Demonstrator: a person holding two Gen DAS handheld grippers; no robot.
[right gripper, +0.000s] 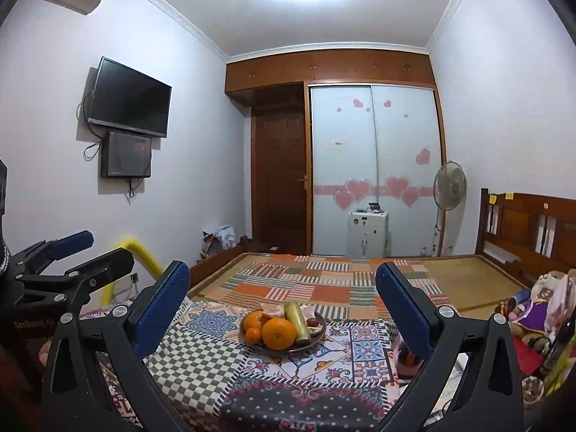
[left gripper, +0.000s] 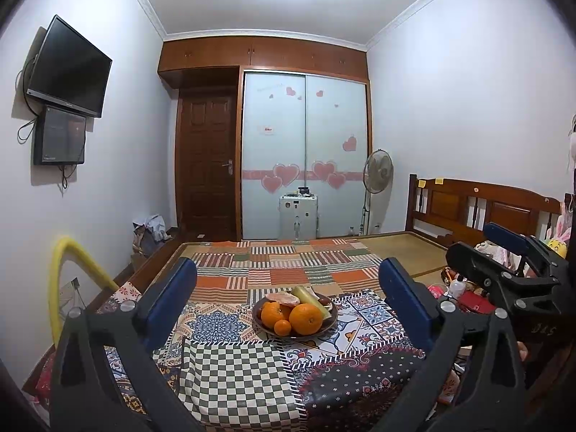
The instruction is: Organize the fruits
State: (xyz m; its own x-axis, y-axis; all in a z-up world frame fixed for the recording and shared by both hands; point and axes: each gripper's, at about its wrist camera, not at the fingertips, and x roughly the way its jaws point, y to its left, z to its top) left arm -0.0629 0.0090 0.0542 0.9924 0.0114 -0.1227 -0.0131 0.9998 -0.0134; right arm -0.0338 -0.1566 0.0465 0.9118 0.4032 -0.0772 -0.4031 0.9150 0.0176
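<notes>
A dark plate (left gripper: 262, 328) of fruit sits on a patchwork cloth in front of both grippers; it also shows in the right wrist view (right gripper: 321, 334). It holds a large orange (left gripper: 306, 319) (right gripper: 278, 333), a second orange (left gripper: 272, 315) (right gripper: 254, 319), a small tangerine (left gripper: 282, 327) (right gripper: 253, 335), a yellow-green stalk-like piece (left gripper: 310, 299) (right gripper: 297, 318), a pink fruit piece (left gripper: 283, 298) and small dark red fruits (right gripper: 312, 322). My left gripper (left gripper: 288, 298) is open and empty, held back from the plate. My right gripper (right gripper: 282, 304) is open and empty, likewise short of the plate. Each gripper shows at the edge of the other's view.
The cloth (left gripper: 234, 370) covers a low surface on a bed with a striped quilt (left gripper: 288, 270). Toys and clutter (right gripper: 540, 309) lie at the right. A yellow padded bar (left gripper: 64, 280) stands at the left. A wardrobe, door, fan and white appliance stand far back.
</notes>
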